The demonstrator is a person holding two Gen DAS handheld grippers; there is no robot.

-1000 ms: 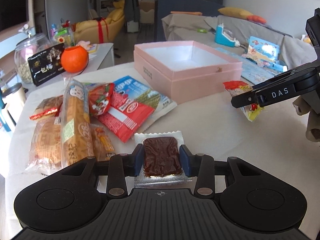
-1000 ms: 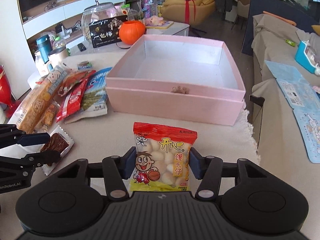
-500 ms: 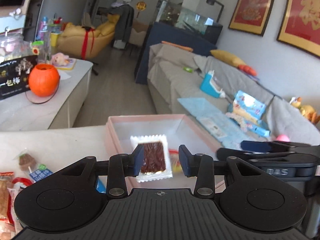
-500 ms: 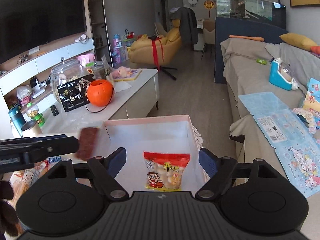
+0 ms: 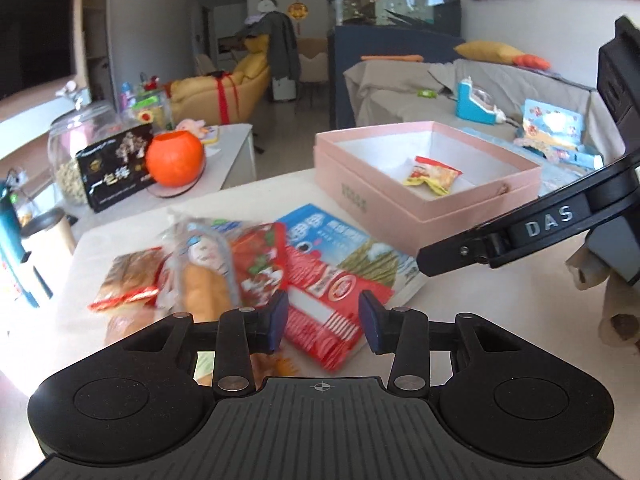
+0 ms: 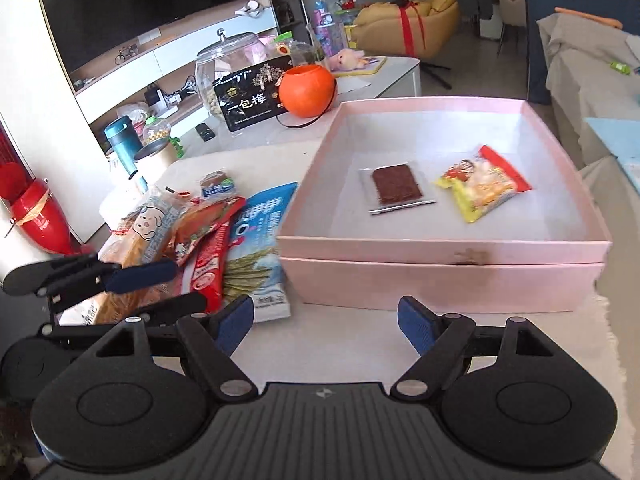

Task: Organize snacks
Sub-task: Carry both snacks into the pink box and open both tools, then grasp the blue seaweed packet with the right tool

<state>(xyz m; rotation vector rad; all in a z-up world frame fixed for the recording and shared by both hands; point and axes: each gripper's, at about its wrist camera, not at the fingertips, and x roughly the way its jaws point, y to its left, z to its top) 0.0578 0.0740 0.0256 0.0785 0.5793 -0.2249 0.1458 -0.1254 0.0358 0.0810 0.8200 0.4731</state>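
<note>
An open pink box stands on the table; it also shows in the left wrist view. Inside lie a brown jerky packet and a yellow-red snack bag, the bag also visible in the left wrist view. My left gripper is open and empty above a pile of snacks: a red packet, a blue bag and a bread packet. My right gripper is open and empty in front of the box. The pile lies left of the box.
An orange pumpkin pot, a black labelled box and a glass jar stand on a white side table behind. A teal bottle and a cup stand far left. A sofa is behind the box.
Both grippers let go of their snacks into the pink box and drew back. The left gripper moved back over the snack pile; the right gripper now sits in front of the box.
</note>
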